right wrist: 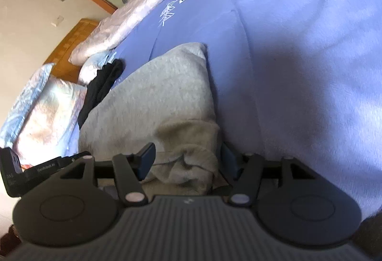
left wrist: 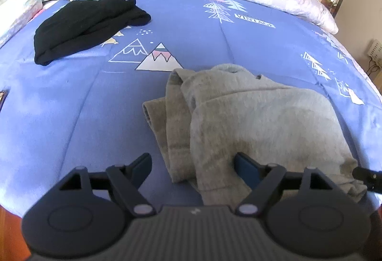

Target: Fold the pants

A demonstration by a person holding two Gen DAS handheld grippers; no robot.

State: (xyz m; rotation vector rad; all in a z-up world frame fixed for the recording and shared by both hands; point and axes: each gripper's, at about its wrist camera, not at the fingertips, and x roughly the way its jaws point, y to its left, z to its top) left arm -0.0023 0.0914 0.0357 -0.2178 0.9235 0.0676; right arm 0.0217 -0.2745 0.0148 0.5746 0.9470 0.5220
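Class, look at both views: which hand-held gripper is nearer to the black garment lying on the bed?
Left. The left hand-held gripper faces the black garment across open bedspread; from the right hand-held gripper, the grey pants lie between.

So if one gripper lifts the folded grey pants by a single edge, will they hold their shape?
Probably not. The grey pants lie in soft, rumpled layers, so they would likely droop and unfold. The fabric looks thick and fleecy, so it should not slip easily from the pads. The left gripper stands open around one edge.
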